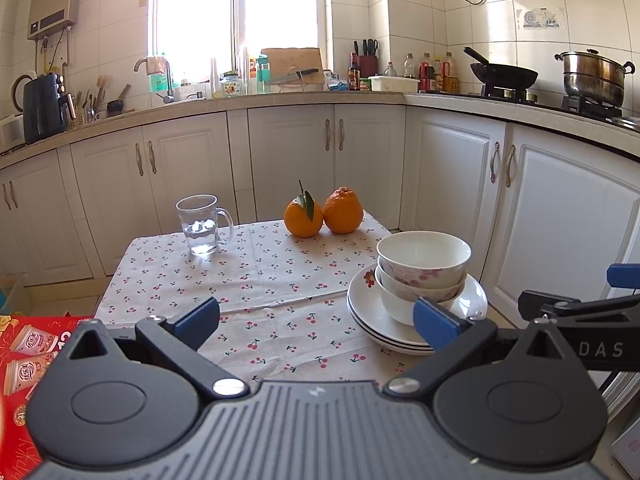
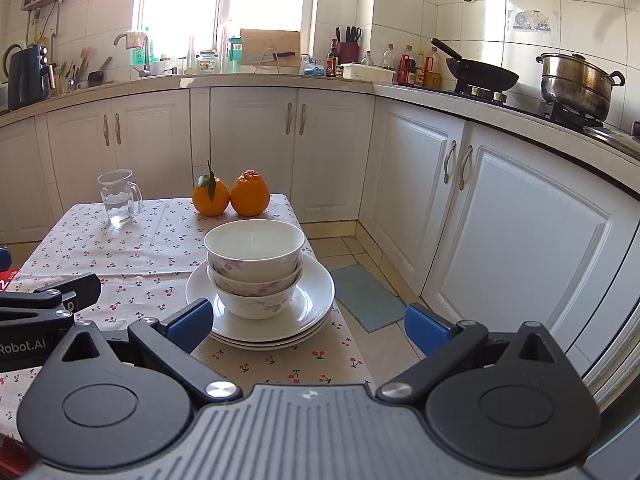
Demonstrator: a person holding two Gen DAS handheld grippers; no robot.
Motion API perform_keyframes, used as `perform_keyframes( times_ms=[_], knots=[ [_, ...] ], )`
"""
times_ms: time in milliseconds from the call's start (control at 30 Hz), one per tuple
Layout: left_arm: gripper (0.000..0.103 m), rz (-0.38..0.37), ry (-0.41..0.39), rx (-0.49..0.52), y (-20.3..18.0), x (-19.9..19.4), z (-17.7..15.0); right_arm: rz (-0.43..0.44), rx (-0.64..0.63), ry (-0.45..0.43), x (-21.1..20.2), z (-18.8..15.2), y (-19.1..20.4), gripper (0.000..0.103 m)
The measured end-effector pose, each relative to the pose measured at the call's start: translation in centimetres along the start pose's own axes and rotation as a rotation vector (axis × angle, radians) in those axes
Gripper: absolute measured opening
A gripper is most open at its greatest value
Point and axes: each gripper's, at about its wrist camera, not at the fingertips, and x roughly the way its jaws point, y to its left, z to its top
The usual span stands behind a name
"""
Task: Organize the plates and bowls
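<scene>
Three white bowls with pink flowers [image 1: 423, 270] [image 2: 254, 266] are nested upright on a stack of white plates [image 1: 370, 312] [image 2: 316, 300] at the right side of the small table. My left gripper [image 1: 316, 322] hovers open over the near part of the cloth, its right fingertip just in front of the plates. My right gripper [image 2: 306, 326] is open too, held near the front of the stack with nothing between its fingers. Each view also shows part of the other gripper at its edge.
The table carries a cherry-print cloth [image 1: 256, 280] [image 2: 120, 256]. A glass mug [image 1: 202, 224] [image 2: 118, 198] with some water and two oranges [image 1: 322, 214] [image 2: 230, 196] stand at the back. A red box [image 1: 24, 356] is at the left. White cabinets [image 2: 500, 216] run behind and along the right.
</scene>
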Motion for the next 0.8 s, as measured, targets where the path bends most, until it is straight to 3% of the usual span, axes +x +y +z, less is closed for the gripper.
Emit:
perform_keyframes(
  times_ms=[800],
  knots=[
    [0.102, 0.008, 0.002, -0.005, 0.01, -0.02, -0.02, 0.001, -0.002, -0.008, -0.25, -0.04, 0.10, 0.103]
  ],
)
